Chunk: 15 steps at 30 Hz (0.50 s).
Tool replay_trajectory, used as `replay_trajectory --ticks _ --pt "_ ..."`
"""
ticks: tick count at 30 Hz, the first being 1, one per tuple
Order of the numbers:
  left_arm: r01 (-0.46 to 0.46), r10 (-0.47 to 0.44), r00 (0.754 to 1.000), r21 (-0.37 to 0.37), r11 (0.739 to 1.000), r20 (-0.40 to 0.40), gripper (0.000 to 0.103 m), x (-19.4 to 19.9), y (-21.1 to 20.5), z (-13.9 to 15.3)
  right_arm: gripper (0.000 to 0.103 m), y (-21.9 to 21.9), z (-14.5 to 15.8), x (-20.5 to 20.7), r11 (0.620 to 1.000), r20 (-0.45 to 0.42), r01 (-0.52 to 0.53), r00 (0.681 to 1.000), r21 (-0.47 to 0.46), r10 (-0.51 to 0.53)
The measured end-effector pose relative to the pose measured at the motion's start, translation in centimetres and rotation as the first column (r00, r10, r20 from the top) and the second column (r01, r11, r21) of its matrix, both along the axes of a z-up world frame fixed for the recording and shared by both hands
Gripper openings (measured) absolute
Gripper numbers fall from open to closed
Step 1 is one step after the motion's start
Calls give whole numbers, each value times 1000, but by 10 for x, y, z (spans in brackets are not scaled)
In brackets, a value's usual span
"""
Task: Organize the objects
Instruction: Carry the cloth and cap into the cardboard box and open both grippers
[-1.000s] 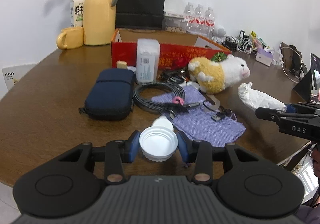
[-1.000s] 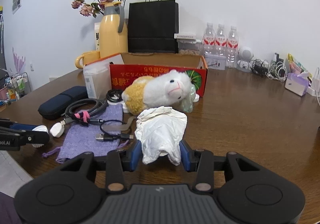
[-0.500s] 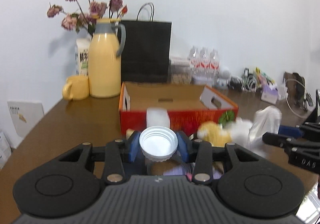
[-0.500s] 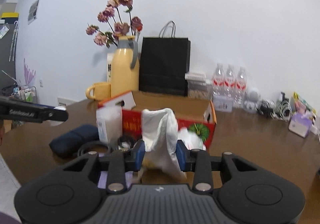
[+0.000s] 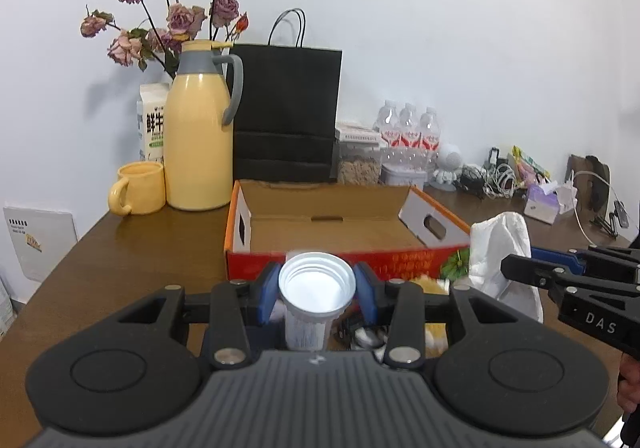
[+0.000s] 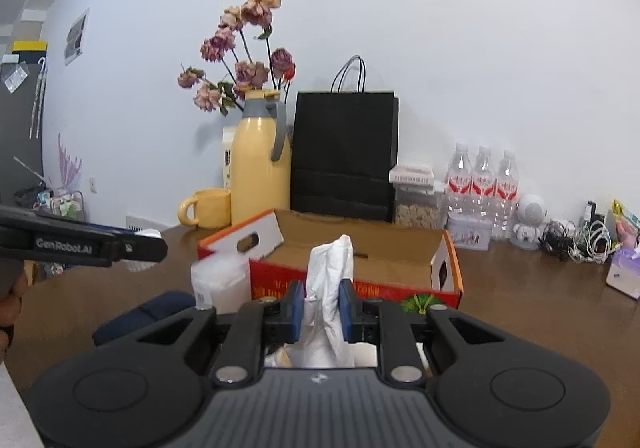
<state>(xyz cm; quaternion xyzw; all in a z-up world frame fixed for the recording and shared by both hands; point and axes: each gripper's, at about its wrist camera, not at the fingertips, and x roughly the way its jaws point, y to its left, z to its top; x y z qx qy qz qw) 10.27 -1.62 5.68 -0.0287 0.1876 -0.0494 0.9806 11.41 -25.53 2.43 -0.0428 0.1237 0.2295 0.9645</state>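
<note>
My left gripper is shut on a white plastic cap, held above the table in front of the open red cardboard box. My right gripper is shut on a crumpled white plastic bag, also raised before the box. The bag and right gripper show at the right of the left wrist view. The left gripper shows at the left of the right wrist view. A clear cotton-swab container stands before the box.
A yellow thermos, yellow mug, milk carton, black paper bag and water bottles stand behind the box. A navy case lies left. Cables and a tissue pack lie at the right.
Both grippers have risen from the table with the cap and the bag, and now face the box from higher up. The table items have dropped out of sight below.
</note>
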Motion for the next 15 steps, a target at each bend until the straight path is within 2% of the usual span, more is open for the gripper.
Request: replay_trajectory --ticks 3,7,11,15 --pt "-5 5 1000 -9 1000 23 41 17 0 12 17 2 14 15 1000 35 3 999 23 -4" --pt "-6 6 999 -27 1000 32 41 53 -2 26 17 9 30 54 998 43 17 999 59 -20" --pt "-22 22 1000 -54 998 14 41 97 -4 29 17 23 34 102 995 12 37 999 96 -39" --pt "-38 36 999 -67 997 -31 41 140 -6 20 17 34 24 150 991 -50 73 996 112 -67"
